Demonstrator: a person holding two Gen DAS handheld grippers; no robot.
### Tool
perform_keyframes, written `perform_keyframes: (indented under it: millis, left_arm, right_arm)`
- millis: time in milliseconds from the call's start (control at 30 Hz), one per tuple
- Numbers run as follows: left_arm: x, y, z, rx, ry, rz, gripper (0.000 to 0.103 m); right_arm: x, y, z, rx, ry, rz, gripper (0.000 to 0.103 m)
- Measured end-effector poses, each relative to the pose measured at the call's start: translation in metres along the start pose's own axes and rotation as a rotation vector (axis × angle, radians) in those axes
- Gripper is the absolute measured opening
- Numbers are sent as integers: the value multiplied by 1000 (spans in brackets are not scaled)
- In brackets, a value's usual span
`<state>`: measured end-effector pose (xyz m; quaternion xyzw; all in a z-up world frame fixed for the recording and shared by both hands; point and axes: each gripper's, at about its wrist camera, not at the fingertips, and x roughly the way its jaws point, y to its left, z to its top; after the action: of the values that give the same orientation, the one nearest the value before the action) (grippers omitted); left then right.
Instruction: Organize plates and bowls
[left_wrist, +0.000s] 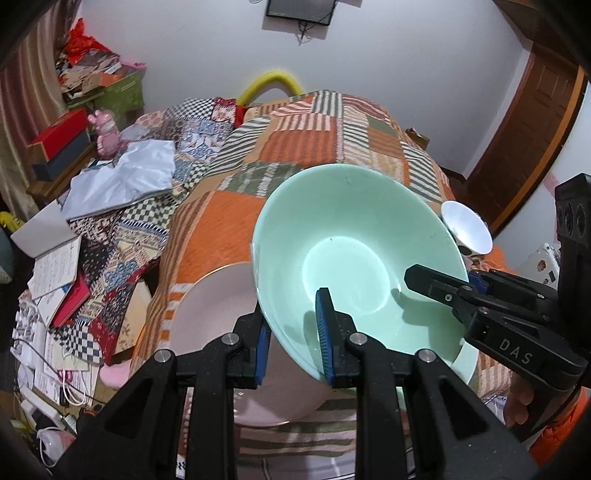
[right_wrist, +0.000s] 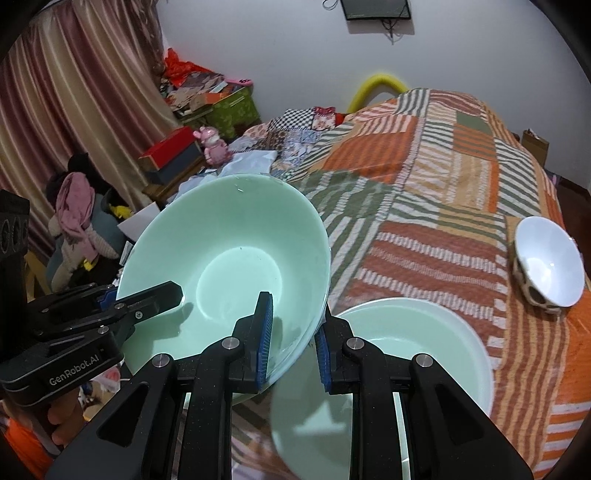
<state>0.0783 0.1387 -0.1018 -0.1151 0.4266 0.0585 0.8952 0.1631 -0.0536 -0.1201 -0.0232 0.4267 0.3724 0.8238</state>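
Observation:
A large mint-green bowl (left_wrist: 354, 254) (right_wrist: 229, 258) hangs tilted above the bed, held from both sides. My left gripper (left_wrist: 293, 341) is shut on its near rim, one pad inside and one outside. My right gripper (right_wrist: 293, 341) is shut on the opposite rim and shows in the left wrist view (left_wrist: 439, 284) reaching in from the right. A pink plate (left_wrist: 218, 317) lies on the quilt under the bowl. A mint-green plate (right_wrist: 417, 343) lies on the quilt below the right gripper. A small white bowl with a spotted outside (right_wrist: 546, 258) (left_wrist: 467, 229) sits tilted at the bed's right edge.
The bed has an orange and green striped patchwork quilt (right_wrist: 443, 177). Left of it lie folded cloths and books (left_wrist: 122, 177), a pink figurine (left_wrist: 107, 133), boxes and cables on the floor. A wooden door (left_wrist: 524, 140) stands at the right.

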Motion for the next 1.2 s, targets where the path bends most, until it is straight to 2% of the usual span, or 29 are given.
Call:
perform_keyframes:
  millis: [700,1000,1200]
  left_arm:
    - [25,61,-40,-115,105,44,22]
    - [39,70,-50,-153,144,42,22]
    - [42,72,-50,-162,143,46,22]
  right_arm:
    - [56,35,-21,-24,153,71,20]
    - [65,36,-24,-21,191,74,20]
    - [63,35,-23,-25,195,79,23]
